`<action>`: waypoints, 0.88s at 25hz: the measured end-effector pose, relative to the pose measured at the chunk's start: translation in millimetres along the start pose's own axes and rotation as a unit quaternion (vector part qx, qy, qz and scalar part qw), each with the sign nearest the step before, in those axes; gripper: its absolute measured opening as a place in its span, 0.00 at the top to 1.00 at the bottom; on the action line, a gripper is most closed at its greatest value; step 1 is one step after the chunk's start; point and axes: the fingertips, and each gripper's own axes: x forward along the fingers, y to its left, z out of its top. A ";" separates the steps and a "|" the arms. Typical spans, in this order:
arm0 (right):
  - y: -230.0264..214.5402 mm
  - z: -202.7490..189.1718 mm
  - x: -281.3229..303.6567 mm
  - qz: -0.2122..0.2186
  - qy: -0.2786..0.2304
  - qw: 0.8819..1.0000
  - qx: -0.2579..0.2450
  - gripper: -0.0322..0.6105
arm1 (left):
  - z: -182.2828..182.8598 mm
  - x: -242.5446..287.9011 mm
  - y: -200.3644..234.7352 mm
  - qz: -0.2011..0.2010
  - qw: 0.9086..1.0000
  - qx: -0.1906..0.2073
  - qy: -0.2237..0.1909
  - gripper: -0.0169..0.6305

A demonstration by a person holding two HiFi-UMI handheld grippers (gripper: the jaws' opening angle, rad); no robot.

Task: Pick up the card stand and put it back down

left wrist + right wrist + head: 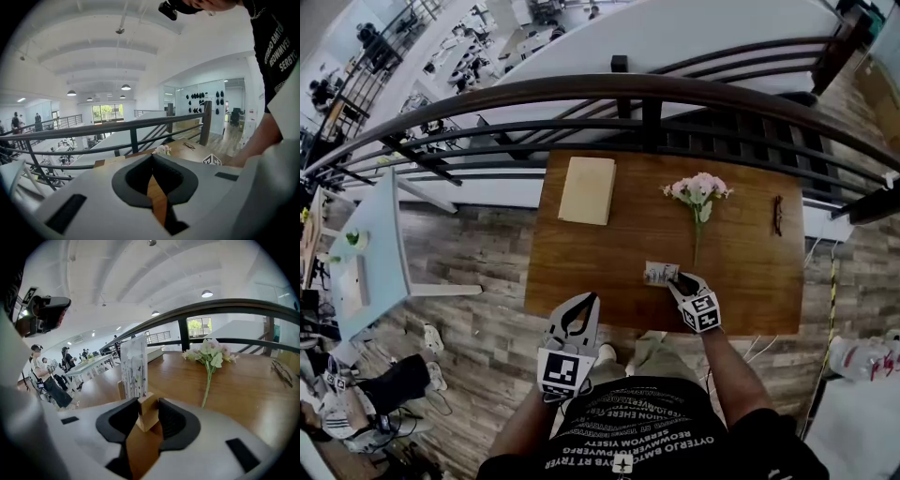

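while my right tongs (147, 405) gripped its wooden base, the card stand (135, 373) stood upright over the near part of the table (609, 267), its white printed card rising just ahead of the pads. i could not tell whether the base touched the wood. the jaws were partway closed, one pad pressed on each side of the small block, which filled the gap between them. from the head view the stand sat a little right of the table's middle, close to the near edge, with my right tongs reaching in from that edge.

just beyond the stand lay a sprig of pale pink flowers (698, 192), its green stem pointing back toward the card. a pair of glasses (777, 215) lay further right, well apart from it. a tan pad (588, 190) lay flat near the far left corner.

my left tongs (592, 301) hung off the table's near edge, over the plank floor, well apart from the stand. their tips met, with nothing between them. a dark railing (581, 89) curved past the table's far side.
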 end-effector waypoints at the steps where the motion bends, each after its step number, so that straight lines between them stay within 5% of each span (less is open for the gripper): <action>1: 0.4 -2.0 0.1 0.000 0.002 1.000 -0.002 0.73 | -0.3 -1.4 0.0 0.001 1.000 0.000 0.001 0.94; 8: 3.5 -13.4 3.9 -0.001 0.016 1.000 -0.020 0.71 | -5.3 -11.7 1.3 -0.002 1.000 0.002 0.002 0.94; 13: 3.8 -12.9 -7.4 -0.010 0.020 1.000 -0.009 0.55 | -4.6 -20.3 -5.0 -0.016 1.000 0.007 -0.006 0.94; 22: 8.0 9.2 -73.3 -0.098 -0.018 0.994 0.039 0.62 | 3.7 -48.8 -9.3 -0.047 0.998 0.001 -0.042 0.94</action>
